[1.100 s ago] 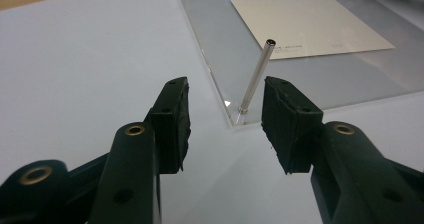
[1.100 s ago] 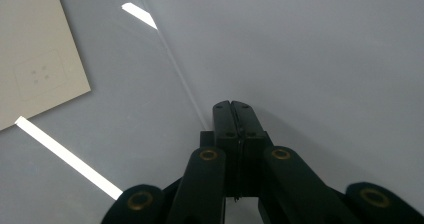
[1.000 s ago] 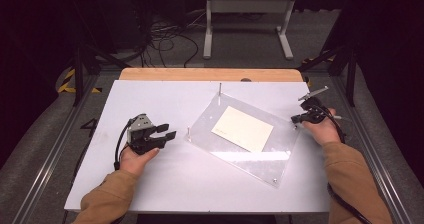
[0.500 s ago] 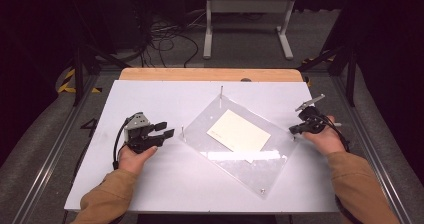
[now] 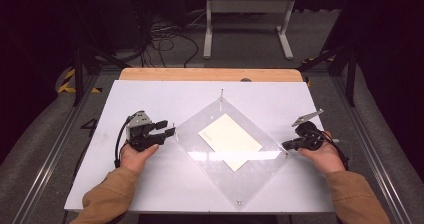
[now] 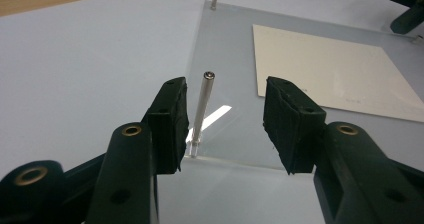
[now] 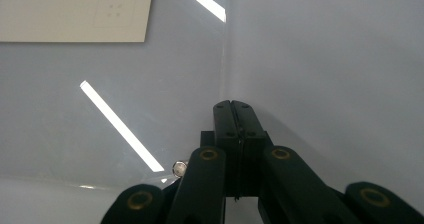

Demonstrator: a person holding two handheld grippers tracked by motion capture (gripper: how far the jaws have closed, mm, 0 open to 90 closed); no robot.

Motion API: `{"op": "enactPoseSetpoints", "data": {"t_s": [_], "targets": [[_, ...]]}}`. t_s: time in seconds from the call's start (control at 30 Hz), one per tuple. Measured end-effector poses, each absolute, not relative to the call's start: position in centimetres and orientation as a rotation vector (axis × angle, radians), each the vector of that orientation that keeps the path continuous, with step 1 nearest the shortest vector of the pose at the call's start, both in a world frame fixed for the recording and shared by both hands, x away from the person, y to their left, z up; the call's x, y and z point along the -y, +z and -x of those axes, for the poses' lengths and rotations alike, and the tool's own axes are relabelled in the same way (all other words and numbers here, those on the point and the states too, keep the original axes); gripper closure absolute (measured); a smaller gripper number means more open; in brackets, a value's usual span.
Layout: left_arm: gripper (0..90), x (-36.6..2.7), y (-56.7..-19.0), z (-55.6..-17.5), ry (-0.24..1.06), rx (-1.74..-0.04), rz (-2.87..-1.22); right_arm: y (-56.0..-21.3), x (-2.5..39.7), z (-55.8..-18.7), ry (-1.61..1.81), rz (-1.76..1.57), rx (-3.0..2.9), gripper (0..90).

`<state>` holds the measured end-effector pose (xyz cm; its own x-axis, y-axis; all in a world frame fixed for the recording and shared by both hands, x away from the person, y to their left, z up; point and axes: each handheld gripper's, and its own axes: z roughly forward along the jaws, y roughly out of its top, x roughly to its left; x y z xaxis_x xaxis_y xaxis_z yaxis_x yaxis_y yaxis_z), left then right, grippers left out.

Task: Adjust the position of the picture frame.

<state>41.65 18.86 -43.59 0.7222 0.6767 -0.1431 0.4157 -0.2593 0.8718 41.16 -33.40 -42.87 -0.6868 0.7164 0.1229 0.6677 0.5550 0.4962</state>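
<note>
A clear square plate lies as a diamond on the white table, with a cream paper sheet at its middle. Thin metal pins stand at its corners. My left gripper is open at the left corner. In the left gripper view that corner's pin stands between the jaws, close to the left one, with my left gripper untouched by it. My right gripper is shut, its tips resting at the plate's right corner. In the right gripper view my right gripper lies along the plate's edge, a screw head beside it.
A wooden strip runs along the table's far edge. Behind it on the floor are a white stand and loose cables. Metal rails flank the table on both sides. White table surface lies free left of the plate and at the far right.
The plate has turned and slid toward me into a diamond, its right corner travelling with my right gripper. My left gripper has moved right, up to the left corner pin.
</note>
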Motion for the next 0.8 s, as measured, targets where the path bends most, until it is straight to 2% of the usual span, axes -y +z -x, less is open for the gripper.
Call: {"op": "enactPoseSetpoints", "data": {"t_s": [0.37, 0.63, 0.7, 0.8], "targets": [[50.9, -19.5, -43.8, -42.2, 0.328, -0.905, -1.882, -43.2, 31.5, -39.0, 0.83, -1.137, -2.742, 90.0], [48.0, -18.3, -44.2, -43.3, 0.396, -0.948, -1.932, -42.7, 31.8, -38.5, 0.888, -1.125, -2.65, 88.7], [53.8, -17.8, -44.4, -43.8, 0.421, -0.964, -1.973, -42.3, 31.9, -38.4, 0.945, -1.132, -2.607, 88.6], [77.9, -17.4, -44.5, -44.2, 0.455, -0.959, -2.002, -41.8, 31.8, -38.0, 0.971, -1.117, -2.578, 88.8]]}}
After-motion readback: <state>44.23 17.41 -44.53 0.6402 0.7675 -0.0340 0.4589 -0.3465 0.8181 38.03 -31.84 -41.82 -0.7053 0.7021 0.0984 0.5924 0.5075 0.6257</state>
